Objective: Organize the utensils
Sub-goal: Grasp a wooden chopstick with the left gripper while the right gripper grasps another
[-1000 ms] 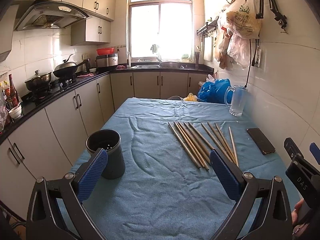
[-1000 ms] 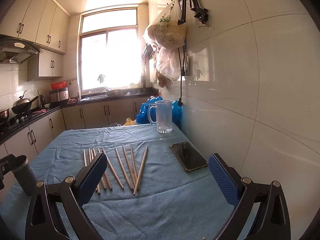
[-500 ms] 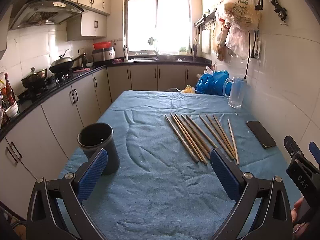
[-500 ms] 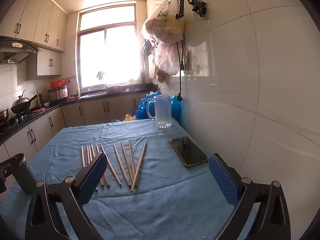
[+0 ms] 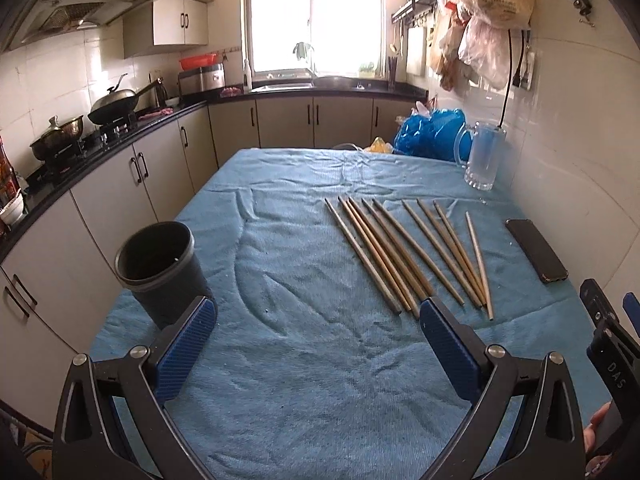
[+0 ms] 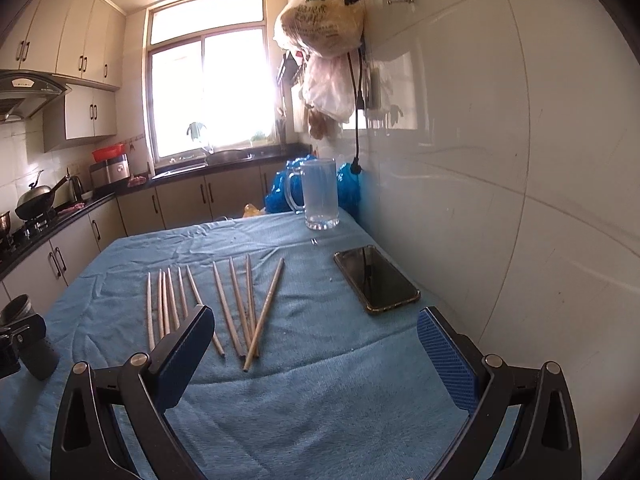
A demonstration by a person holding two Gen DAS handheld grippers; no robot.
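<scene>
Several wooden chopsticks (image 5: pixel 404 252) lie side by side on the blue tablecloth (image 5: pixel 304 360), right of centre; they also show in the right wrist view (image 6: pixel 236 308). A dark cylindrical holder (image 5: pixel 160 272) stands upright at the table's left edge, empty inside; its side shows in the right wrist view (image 6: pixel 32 344). My left gripper (image 5: pixel 316 320) is open and empty above the near cloth, between holder and chopsticks. My right gripper (image 6: pixel 316 328) is open and empty, just near of the chopstick ends.
A black phone (image 5: pixel 536 250) lies at the right edge by the tiled wall, seen too in the right wrist view (image 6: pixel 376 280). A glass mug (image 5: pixel 484 160) and blue bags (image 5: pixel 432 136) stand at the far right. Kitchen counters with pots (image 5: pixel 116 100) run along the left.
Both grippers have tilted down and moved a little forward toward the table. The chopsticks, holder and phone have not moved. Both jaws stay open.
</scene>
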